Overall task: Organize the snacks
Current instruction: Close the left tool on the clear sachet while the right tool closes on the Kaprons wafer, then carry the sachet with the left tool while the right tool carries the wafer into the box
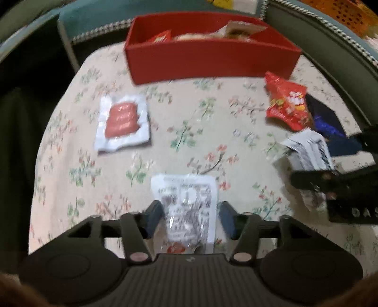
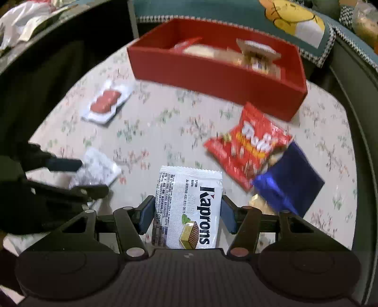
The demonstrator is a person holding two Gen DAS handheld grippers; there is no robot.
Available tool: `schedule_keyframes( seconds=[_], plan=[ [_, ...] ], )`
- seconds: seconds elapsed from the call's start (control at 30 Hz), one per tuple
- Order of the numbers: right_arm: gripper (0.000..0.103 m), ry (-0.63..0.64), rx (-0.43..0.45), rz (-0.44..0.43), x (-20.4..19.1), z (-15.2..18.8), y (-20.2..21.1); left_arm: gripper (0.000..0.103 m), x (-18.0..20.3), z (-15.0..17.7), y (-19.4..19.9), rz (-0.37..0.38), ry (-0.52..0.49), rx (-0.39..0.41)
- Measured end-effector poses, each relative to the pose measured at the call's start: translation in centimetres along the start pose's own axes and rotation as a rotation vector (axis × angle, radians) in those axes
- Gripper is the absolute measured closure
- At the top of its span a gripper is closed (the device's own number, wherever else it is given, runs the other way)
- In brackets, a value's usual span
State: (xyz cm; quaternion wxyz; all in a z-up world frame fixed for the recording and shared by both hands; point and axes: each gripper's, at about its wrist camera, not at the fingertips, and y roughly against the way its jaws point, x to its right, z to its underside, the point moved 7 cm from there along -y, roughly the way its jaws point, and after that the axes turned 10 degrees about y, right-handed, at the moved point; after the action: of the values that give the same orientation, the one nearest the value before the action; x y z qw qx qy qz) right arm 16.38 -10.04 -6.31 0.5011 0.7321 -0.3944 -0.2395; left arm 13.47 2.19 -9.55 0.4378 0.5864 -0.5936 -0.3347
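A red box (image 1: 208, 62) (image 2: 212, 78) with several snacks inside stands at the far side of the floral table. My left gripper (image 1: 190, 218) is shut on a clear-and-white snack packet (image 1: 189, 205), which also shows in the right wrist view (image 2: 99, 168). My right gripper (image 2: 186, 216) is shut on a white Kaprons wafer packet (image 2: 189, 207), seen at the right of the left wrist view (image 1: 307, 153). A sausage pack (image 1: 122, 122) (image 2: 106, 101), a red Trolli bag (image 1: 287, 104) (image 2: 248, 146) and a blue packet (image 2: 290, 174) (image 1: 328, 122) lie on the table.
The floral tablecloth (image 1: 189, 132) covers a round table. Green upholstered seats with braided trim (image 1: 330, 47) (image 2: 354, 94) curve round its far and right sides. A cushion with a yellow figure (image 2: 295, 21) lies behind the box.
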Motion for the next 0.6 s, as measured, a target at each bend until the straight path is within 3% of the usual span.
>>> schedule_keyframes(
  seconds=[0.13,0.2,0.23,0.33,0.6],
  plan=[
    [0.038,0.005,-0.015,-0.022,-0.1,0.8,-0.4,0.004,-1.0,0.5,0.2,-0.002,0.051,-0.004],
    [0.038,0.010,-0.019,-0.030,-0.2,1.0,-0.5,0.004,-1.1,0.7,0.0,0.001,0.068,0.003],
    [0.038,0.015,-0.022,-0.030,-0.3,1.0,-0.6,0.007,-0.9,0.7,-0.1,-0.016,0.060,0.008],
    [0.038,0.032,-0.024,-0.031,-0.6,1.1,-0.7,0.030,0.0,0.9,0.3,-0.030,0.024,0.022],
    [0.038,0.038,-0.006,-0.024,-0.7,0.9,0.2,0.033,1.4,0.7,1.3,0.004,0.033,0.032]
  ],
)
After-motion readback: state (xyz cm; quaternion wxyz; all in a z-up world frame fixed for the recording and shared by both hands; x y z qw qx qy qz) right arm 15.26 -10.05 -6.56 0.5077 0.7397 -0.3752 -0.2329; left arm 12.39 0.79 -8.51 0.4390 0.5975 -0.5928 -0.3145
